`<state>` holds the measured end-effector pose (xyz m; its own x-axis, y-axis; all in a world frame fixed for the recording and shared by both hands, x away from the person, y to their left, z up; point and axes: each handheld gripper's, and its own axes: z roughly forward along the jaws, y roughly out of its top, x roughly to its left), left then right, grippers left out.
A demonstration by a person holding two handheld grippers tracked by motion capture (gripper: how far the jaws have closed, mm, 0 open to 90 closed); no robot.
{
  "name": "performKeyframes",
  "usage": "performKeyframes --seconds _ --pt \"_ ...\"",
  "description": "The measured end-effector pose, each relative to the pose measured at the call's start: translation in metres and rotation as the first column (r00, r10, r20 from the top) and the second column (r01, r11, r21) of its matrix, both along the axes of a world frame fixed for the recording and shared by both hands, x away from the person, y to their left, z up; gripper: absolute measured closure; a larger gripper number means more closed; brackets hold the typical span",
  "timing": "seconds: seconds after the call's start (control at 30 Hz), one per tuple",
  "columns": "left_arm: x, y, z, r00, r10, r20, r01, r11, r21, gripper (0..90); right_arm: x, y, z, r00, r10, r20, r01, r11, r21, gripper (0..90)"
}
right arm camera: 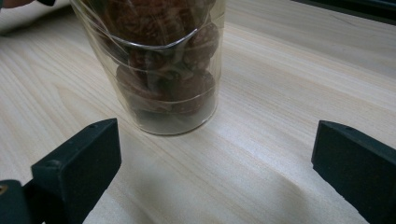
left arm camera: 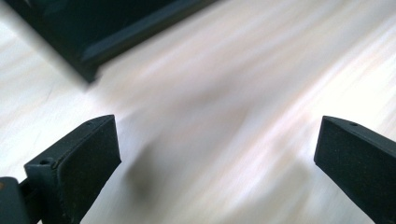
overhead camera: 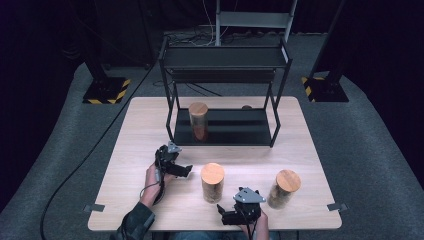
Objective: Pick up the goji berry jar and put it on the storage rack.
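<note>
Wooden table [overhead camera: 150, 125], unlabelled cork-lidded jars [overhead camera: 212, 182], open tools [overhead camera: 186, 171] beside.

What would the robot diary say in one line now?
left gripper: open, empty | right gripper: open, facing clear glass jar of brown balls

Background clutter, table and floor.
Pale wooden rectangular table [overhead camera: 140, 130]; black two-tier metal shelf rack [overhead camera: 225, 57] at its 12 o'clock end, cork-lidded clear glass jar with brown contents [overhead camera: 198, 120] upright on the lower shelf, left part. Second cork-lidded glass jar [overhead camera: 285, 189] at 4 o'clock near the table edge. Black stand bases with yellow-black stripes [overhead camera: 106, 91] on grey carpet at 10 and 2 o'clock.
</note>
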<state>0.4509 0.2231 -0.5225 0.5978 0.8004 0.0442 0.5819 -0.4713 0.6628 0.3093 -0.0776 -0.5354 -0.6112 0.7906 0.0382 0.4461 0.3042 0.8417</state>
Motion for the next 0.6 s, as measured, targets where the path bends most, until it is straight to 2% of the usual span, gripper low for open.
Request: performKeyframes --seconds 0.07,0.13,0.27,0.4,0.6 --pt "-0.006 0.011 -0.002 0.9998 0.016 -0.009 -0.016 0.9995 -0.027 0.0 0.0 0.0 0.0 1.0 0.002 -0.003 -0.002 1.0 0.001 0.6" --pt "-0.013 0.02 -0.003 0.9993 0.037 -0.01 -0.037 0.9986 -0.037 0.0 0.0 0.0 0.0 1.0 0.003 -0.004 -0.003 1.0 0.0 0.5" --pt "-0.029 0.033 -0.006 0.9979 0.064 0.01 -0.063 0.9966 -0.052 0.0 0.001 0.0 0.0 0.9999 0.007 -0.009 -0.007 1.0 0.0 0.0" --pt "-0.04 0.044 -0.007 0.9957 0.092 0.014 -0.091 0.9942 -0.059 0.0 0.001 0.0 0.0 0.9998 0.012 -0.013 -0.012 0.9999 -0.001 0.0" --pt "-0.053 0.051 -0.009 0.988 0.152 0.03 -0.149 0.9862 -0.072 0.0 0.002 0.0 0.0 0.9998 0.009 -0.019 -0.009 1.0 0.004 0.0"
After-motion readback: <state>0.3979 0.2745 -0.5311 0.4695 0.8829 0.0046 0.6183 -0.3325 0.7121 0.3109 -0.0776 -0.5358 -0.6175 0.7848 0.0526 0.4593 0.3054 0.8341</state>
